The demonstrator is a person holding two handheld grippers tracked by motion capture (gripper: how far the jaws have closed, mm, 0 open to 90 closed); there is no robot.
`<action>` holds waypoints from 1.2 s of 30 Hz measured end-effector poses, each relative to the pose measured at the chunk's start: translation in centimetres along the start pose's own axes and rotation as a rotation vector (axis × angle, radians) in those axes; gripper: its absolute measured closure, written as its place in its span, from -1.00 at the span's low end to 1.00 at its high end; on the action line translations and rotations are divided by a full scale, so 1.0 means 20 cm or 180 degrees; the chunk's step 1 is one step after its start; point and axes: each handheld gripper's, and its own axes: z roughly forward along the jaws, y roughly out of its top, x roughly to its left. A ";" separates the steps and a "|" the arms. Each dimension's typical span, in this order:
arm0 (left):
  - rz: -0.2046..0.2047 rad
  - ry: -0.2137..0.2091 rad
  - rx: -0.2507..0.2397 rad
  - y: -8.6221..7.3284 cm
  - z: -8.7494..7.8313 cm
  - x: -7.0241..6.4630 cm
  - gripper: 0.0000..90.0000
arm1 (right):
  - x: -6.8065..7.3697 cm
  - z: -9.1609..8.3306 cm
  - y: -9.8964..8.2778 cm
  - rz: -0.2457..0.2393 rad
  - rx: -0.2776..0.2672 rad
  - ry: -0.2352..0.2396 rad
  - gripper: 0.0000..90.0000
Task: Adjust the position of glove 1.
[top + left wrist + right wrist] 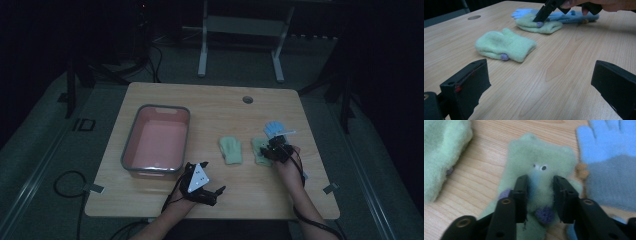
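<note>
I am pressing the right gripper (540,195) down onto a green mitten (539,162), and its jaws are pinching a ridge of the fleece between them, just below two small sewn eyes. That mitten is lying flat on the table (210,100), toward the right side, with a blue glove (609,157) lying just beside it and touching its edge. In the high view my right hand (287,162) is sitting over that spot, and the blue glove's fingers are sticking out beyond it.

A second green mitten (231,150) is resting alone near the middle of the table, apart from the first.

I am holding the left gripper (202,187) low over the near edge of the table; its jaws are standing spread wide with nothing between them, looking toward both mittens.

The pink bin (156,141) with a grey rim is sitting on the left half of the table, and I am seeing nothing inside it but its bare floor.
</note>
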 end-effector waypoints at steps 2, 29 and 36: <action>-0.0009 0.0001 0.0000 0.00 0.00 0.00 -0.96 | 0.00 0.00 -0.01 -0.0002 -0.0027 -0.0010 0.56; -0.0003 0.0014 0.0006 0.00 0.00 0.00 -0.96 | 0.06 -0.22 0.19 0.0017 -0.0281 0.0077 0.84; -0.0008 0.0016 0.0000 0.00 0.00 0.00 -0.96 | 0.11 -0.31 0.28 -0.0029 -0.0417 0.0092 0.84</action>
